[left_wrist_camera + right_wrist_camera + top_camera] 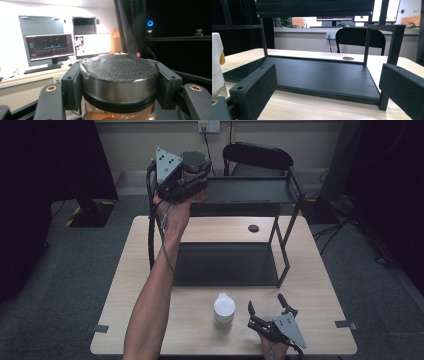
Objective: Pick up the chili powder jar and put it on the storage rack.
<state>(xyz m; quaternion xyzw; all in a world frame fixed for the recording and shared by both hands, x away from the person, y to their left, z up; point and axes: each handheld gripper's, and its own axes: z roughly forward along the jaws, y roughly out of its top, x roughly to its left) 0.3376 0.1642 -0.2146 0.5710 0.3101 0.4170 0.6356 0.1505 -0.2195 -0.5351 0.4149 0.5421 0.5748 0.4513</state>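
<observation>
- Carrying a jar (195, 162) up toward the top shelf (250, 190) of the black rack looks like the step in hand; the left tongs (120, 82) are clamped on it just under its metal lid.
- Setting it down calls for bringing the jar level over the shelf's left end, lowering it, then letting go.
- Near the tabletop's (150, 320) front edge the right tongs (267, 307) rest with jaws apart, just beside a white bottle (224, 307).

High view overhead; gripper views close.
</observation>
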